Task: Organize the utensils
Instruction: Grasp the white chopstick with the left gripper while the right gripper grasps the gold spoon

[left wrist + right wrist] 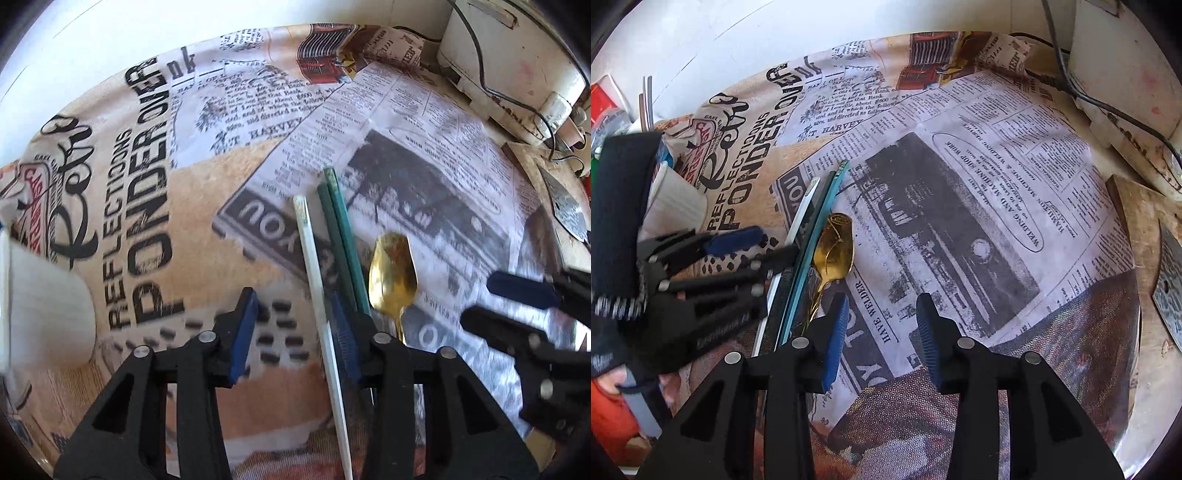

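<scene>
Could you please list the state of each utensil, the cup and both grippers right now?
White chopstick: flat on cloth.
Green chopsticks: flat, paired.
Gold spoon: flat, bowl up.
White cup: on its side.
Left gripper: open, empty.
Right gripper: open, empty.

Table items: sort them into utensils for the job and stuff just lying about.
For the job: white chopstick, green chopsticks, gold spoon, white cup.
Lying about: white appliance with black cord, wooden board, newsprint tablecloth.
</scene>
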Demonstrator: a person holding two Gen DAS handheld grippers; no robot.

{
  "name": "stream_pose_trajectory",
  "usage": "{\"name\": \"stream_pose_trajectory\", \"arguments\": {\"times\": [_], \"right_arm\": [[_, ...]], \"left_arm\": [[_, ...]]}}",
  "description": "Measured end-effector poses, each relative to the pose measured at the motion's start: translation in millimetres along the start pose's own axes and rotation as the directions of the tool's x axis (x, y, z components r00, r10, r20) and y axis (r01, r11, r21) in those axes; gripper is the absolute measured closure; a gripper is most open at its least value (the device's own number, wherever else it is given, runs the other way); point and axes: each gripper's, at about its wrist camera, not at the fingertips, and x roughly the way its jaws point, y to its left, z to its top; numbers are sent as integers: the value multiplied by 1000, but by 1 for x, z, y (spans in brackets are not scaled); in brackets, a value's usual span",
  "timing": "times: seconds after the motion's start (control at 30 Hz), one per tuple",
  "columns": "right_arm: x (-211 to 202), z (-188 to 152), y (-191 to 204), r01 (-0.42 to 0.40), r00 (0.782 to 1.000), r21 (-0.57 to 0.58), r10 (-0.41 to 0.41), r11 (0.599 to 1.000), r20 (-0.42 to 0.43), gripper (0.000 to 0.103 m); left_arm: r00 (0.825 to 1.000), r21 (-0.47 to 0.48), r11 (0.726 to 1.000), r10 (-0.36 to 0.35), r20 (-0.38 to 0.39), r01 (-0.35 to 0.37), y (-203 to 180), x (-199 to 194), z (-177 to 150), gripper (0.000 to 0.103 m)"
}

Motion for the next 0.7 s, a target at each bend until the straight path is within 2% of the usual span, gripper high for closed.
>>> {"name": "stream_pose_trajectory", "arguments": {"times": [0.13, 0.23, 0.3, 0.4, 0.5, 0.7], "right_arm": [[-5, -3, -7, -7, 1000, 24, 7, 1000, 10, 68], [-8, -6, -13, -7, 1000, 41, 6, 999, 14, 68], [-10, -8, -18, -8, 1000, 58, 7, 998, 16, 68], [-13, -10, -24, -12, 1000, 82, 10, 997, 21, 68], [-13, -11, -25, -12, 1000, 92, 10, 996, 26, 68], [-13, -12, -25, -20, 999, 108, 17, 994, 30, 68]], "left_arm": [[1000, 9, 1000, -22, -11, 22, 0, 7, 19, 67], [996, 9, 997, -81, -29, 81, -5, 9, 28, 71], [994, 27, 994, -103, -39, 104, -12, 10, 30, 79], [995, 61, 994, -91, -39, 93, -21, 10, 31, 87], [987, 18, 988, -149, -61, 151, -17, 13, 36, 98], [982, 48, 984, -164, -96, 169, -21, 15, 42, 98]]}}
